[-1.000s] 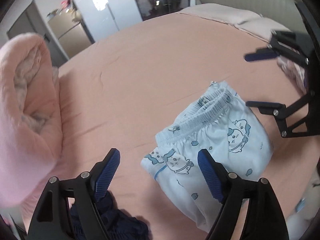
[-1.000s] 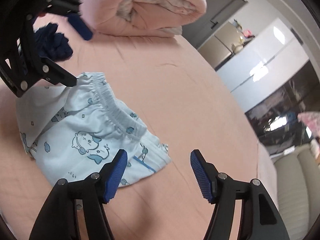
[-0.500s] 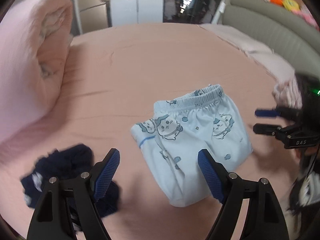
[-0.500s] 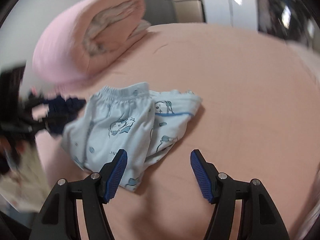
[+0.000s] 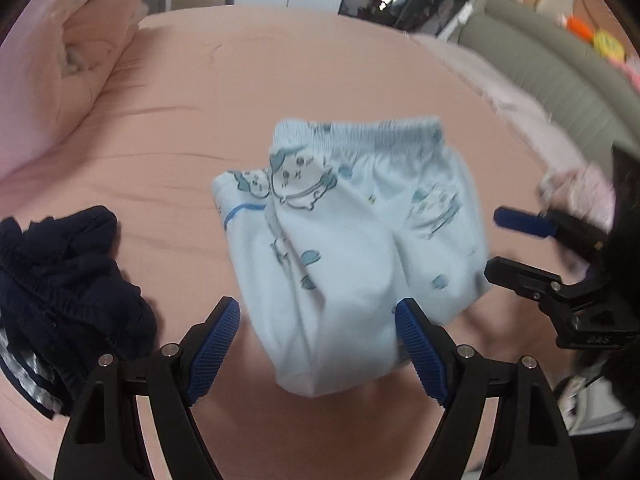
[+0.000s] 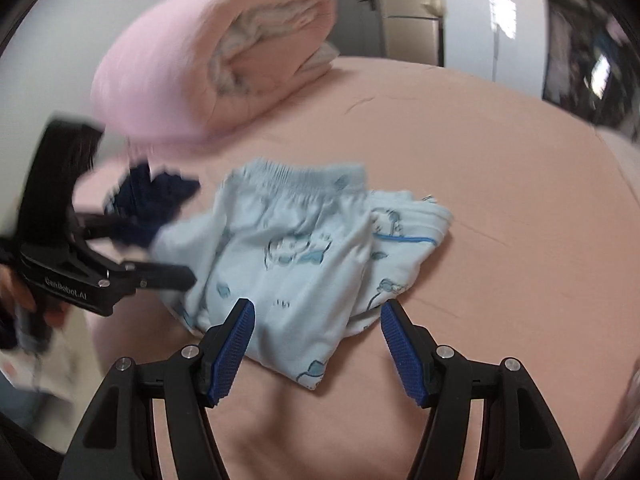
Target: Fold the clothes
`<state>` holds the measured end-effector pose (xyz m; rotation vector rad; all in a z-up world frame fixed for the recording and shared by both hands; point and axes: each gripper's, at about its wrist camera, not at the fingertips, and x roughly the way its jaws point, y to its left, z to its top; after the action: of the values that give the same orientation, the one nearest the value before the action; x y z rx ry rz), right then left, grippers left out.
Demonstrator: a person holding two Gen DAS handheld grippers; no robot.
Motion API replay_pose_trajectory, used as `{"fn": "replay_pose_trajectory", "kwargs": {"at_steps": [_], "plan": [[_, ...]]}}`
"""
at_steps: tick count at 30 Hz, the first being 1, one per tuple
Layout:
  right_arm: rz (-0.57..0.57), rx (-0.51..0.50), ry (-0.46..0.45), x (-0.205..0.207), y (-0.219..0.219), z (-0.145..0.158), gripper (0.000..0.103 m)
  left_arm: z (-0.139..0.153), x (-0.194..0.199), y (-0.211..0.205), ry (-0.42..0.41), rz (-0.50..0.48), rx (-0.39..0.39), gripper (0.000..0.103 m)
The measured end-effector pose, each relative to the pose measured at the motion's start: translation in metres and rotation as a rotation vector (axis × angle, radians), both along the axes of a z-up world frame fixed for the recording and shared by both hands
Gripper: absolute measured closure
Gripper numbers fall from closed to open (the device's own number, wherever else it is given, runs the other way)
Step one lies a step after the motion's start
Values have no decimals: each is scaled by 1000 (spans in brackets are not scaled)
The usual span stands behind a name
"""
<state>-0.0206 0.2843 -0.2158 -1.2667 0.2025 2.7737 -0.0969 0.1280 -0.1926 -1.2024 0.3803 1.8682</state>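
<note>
Pale blue cotton printed with cartoon animals: the folded shorts [image 5: 352,248] lie in the middle of the bed [image 5: 320,80], on its peach-pink sheet, elastic waistband on the far side.

Nearest in the left wrist view, the left claw [image 5: 318,350] hangs released, its blue pads spread wide to either side of the shorts' near edge and gripping nothing. Just to its left sits a crumpled navy garment [image 5: 60,292] with pale stripes, close beside the shorts but apart from them. At the right, the right claw [image 5: 496,244] reaches in at the shorts' side, fingers parted. Farther off, a rolled pink quilt [image 5: 60,60] lies along the bed's left edge, and a grey upholstered headboard [image 5: 560,72] curves on the right.

The right wrist view has the right claw [image 6: 316,346] released too, straddling the near corner of the shorts [image 6: 296,248]. Only here does the left claw [image 6: 168,252] show side-on, with the navy garment [image 6: 148,200] behind it, the quilt's [image 6: 208,60] rolled end and a cabinet [image 6: 412,36] beyond. The headboard appears only in the left view.
</note>
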Motion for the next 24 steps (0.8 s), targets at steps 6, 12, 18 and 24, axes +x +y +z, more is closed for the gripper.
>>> {"fn": "replay_pose_trajectory", "kwargs": {"at_steps": [6, 12, 18, 24], "plan": [[-13, -32, -42, -6, 1, -14, 70, -1, -13, -8, 47, 72, -49, 23], [-68, 148, -99, -1, 6, -16, 70, -10, -18, -22, 80, 81, -115, 23], [-190, -56, -133, 13, 47, -37, 69, -8, -13, -23, 94, 39, -156, 23], [-215, -371, -77, 21, 78, -30, 50, -1, -31, -27, -141, 79, 6, 23]]}}
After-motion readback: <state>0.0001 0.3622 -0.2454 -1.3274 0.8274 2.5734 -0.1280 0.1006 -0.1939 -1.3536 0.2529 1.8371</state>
